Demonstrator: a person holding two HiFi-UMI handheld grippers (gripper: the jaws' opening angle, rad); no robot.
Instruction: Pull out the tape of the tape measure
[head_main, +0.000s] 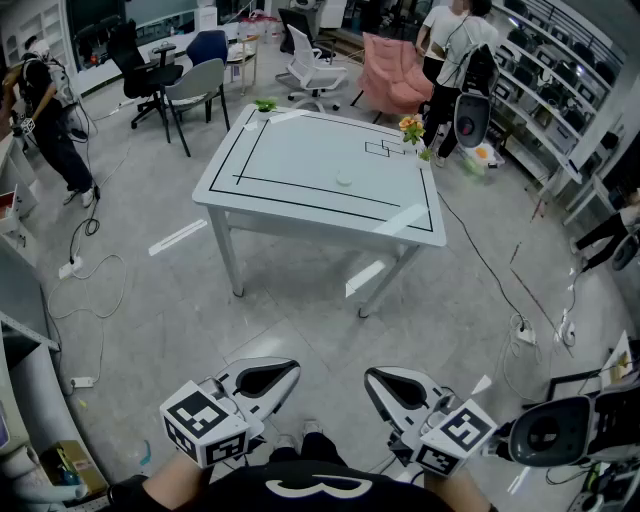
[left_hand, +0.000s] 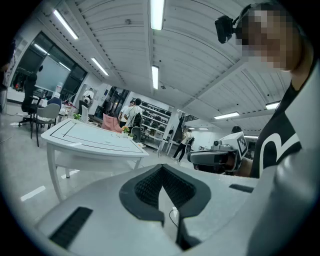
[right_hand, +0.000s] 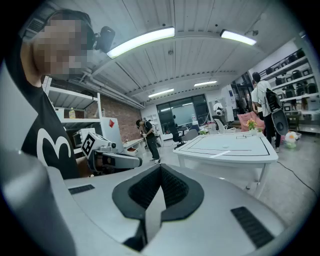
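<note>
Across the floor from me stands a white table (head_main: 300, 150) with black lines on its top. On it lies a small pale round object (head_main: 345, 178), too far off to identify for sure; it may be the tape measure. My left gripper (head_main: 292, 367) and right gripper (head_main: 371, 376) are held low at the bottom of the head view, well short of the table. Both are shut with nothing between the jaws. The left gripper view shows its closed jaws (left_hand: 161, 170) with the table (left_hand: 90, 137) beyond. The right gripper (right_hand: 160, 169) view shows the same table (right_hand: 225, 145).
Orange flowers (head_main: 411, 128) and a green plant (head_main: 265, 104) stand at the table's far corners. Office chairs (head_main: 195, 85), a pink armchair (head_main: 395, 80) and people (head_main: 455, 55) are behind it. Cables and a power strip (head_main: 70, 267) lie on the floor to the left.
</note>
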